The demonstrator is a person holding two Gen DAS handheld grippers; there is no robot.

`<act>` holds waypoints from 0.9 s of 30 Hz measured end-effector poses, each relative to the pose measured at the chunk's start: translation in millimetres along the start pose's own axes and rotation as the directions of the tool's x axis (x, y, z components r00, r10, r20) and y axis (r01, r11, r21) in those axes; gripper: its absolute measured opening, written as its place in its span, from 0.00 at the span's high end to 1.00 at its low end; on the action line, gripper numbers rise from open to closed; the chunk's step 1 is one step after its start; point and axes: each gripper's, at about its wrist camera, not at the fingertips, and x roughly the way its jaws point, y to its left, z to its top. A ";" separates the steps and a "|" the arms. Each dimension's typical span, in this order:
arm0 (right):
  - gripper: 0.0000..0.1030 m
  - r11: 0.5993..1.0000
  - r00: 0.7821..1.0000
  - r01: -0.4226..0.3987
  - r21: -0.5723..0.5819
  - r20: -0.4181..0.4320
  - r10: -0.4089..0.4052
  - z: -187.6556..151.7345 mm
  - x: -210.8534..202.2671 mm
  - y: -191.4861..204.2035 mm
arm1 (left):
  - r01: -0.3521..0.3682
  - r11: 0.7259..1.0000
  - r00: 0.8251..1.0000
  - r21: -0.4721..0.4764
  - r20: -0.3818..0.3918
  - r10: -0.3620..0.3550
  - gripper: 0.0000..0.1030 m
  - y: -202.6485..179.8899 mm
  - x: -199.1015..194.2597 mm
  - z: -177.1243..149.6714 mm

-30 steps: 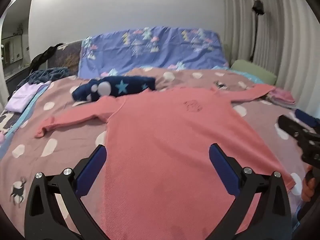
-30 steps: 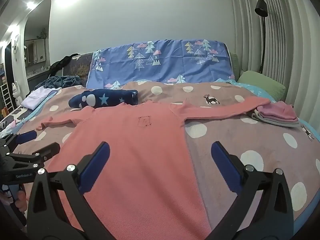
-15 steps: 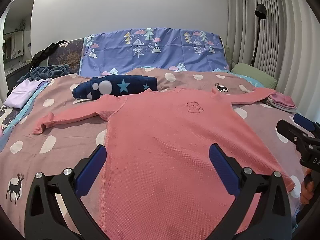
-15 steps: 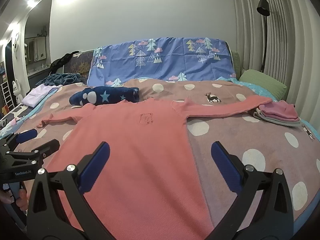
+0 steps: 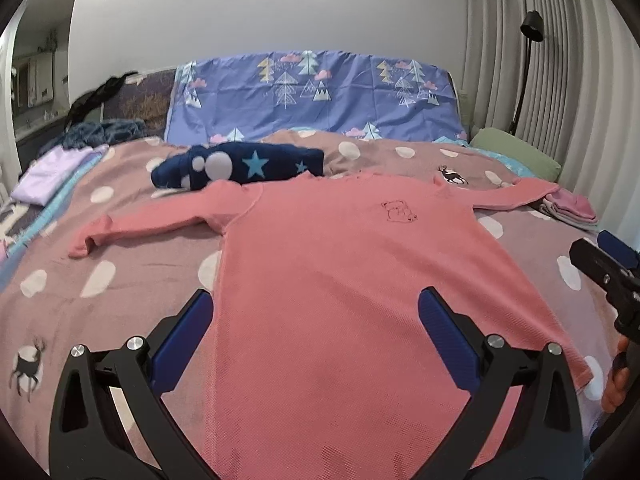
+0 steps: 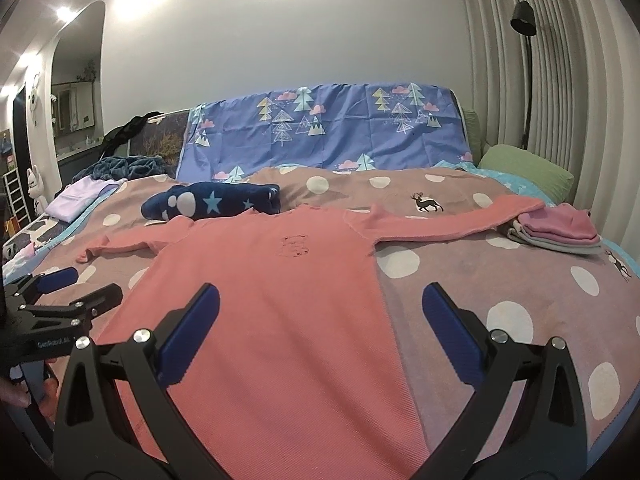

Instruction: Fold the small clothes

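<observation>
A pink long-sleeved shirt [image 5: 340, 264] lies flat and face up on the bed, both sleeves spread out; it also shows in the right wrist view [image 6: 272, 280]. My left gripper [image 5: 316, 320] is open and empty above the shirt's lower hem, left of centre. My right gripper [image 6: 320, 316] is open and empty above the hem's right side. Each gripper shows at the edge of the other's view: the right one [image 5: 608, 264] and the left one [image 6: 68, 292].
A folded navy star-patterned garment [image 5: 240, 166] lies beyond the shirt's left sleeve. Folded pink clothes [image 6: 556, 228] are stacked by the right sleeve's cuff. A lilac folded item [image 5: 52, 172] sits far left. A green pillow [image 6: 524, 168] and a blue headboard cover [image 5: 312, 96] are behind.
Both views have lifted and steadied slightly. The shirt lies as before and both grippers stay open.
</observation>
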 end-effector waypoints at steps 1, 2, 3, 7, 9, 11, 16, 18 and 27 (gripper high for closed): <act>0.02 1.000 1.000 -0.003 -0.011 0.003 0.003 -0.4 -0.7 1.7 | 0.012 1.000 1.000 -0.014 -0.001 -0.012 0.01 2.1 0.3 -0.6; 0.02 1.000 1.000 -0.005 -0.017 0.005 0.005 -0.5 -1.1 2.0 | 0.022 0.999 1.000 -0.030 -0.001 -0.023 0.01 4.8 0.4 -1.2; 0.02 1.000 1.000 -0.008 -0.025 0.007 0.008 -0.6 -1.4 2.9 | 0.018 0.999 1.000 -0.043 -0.003 -0.018 0.01 7.1 0.8 -1.0; 0.02 0.999 1.000 -0.015 -0.049 0.024 0.017 -0.5 -2.4 5.9 | -0.005 0.999 1.000 -0.035 0.008 0.006 0.01 8.0 -0.2 -2.3; 0.02 0.999 1.000 -0.013 -0.048 0.023 0.014 0.1 -2.0 6.5 | 0.011 1.000 1.000 -0.019 0.023 -0.011 0.01 7.8 -2.3 -2.5; 0.02 0.999 1.000 -0.010 -0.048 0.018 0.011 0.5 -1.0 7.1 | 0.003 1.000 1.000 -0.003 0.018 -0.003 0.01 6.3 -2.6 -2.0; 0.02 1.000 1.000 -0.016 -0.026 0.003 0.016 1.5 1.1 6.1 | 0.019 1.000 1.000 -0.011 -0.003 -0.019 0.01 10.1 -0.2 -2.5; 0.02 1.000 1.000 -0.023 -0.020 -0.002 0.023 1.3 1.7 5.4 | 0.030 0.999 1.000 -0.014 0.004 -0.030 0.01 11.3 -1.2 -2.1; 0.02 1.000 1.000 0.013 -0.025 -0.019 -0.013 2.8 1.9 0.9 | 0.050 0.999 0.998 -0.015 0.032 -0.050 0.01 12.8 -9.9 0.1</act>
